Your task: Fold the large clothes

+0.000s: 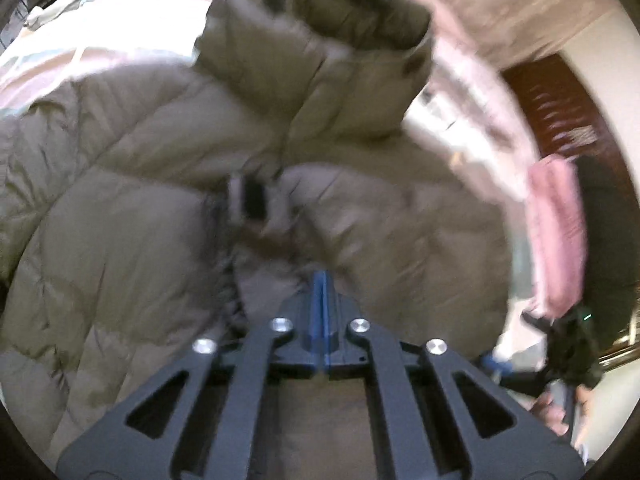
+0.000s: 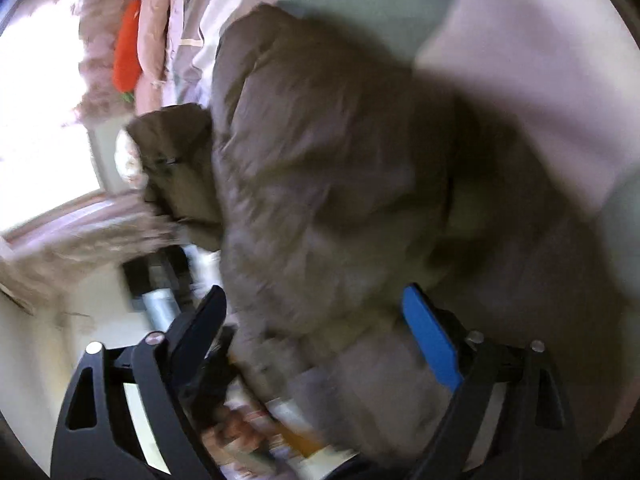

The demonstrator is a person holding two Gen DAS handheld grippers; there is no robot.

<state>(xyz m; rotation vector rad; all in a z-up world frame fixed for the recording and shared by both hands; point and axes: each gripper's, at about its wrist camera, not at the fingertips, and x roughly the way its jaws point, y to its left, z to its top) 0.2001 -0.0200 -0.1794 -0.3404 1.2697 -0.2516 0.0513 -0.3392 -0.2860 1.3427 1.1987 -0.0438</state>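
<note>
While your left gripper (image 1: 322, 280) has its blue pads pressed together on a fold of the olive puffer jacket (image 1: 160, 184) spread over the pale bedding (image 1: 100, 36), your right gripper (image 2: 320, 312) hangs spread wide over the jacket's edge.

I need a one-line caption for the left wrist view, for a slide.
Left tool shut on the olive puffer jacket lying on the bed.
</note>
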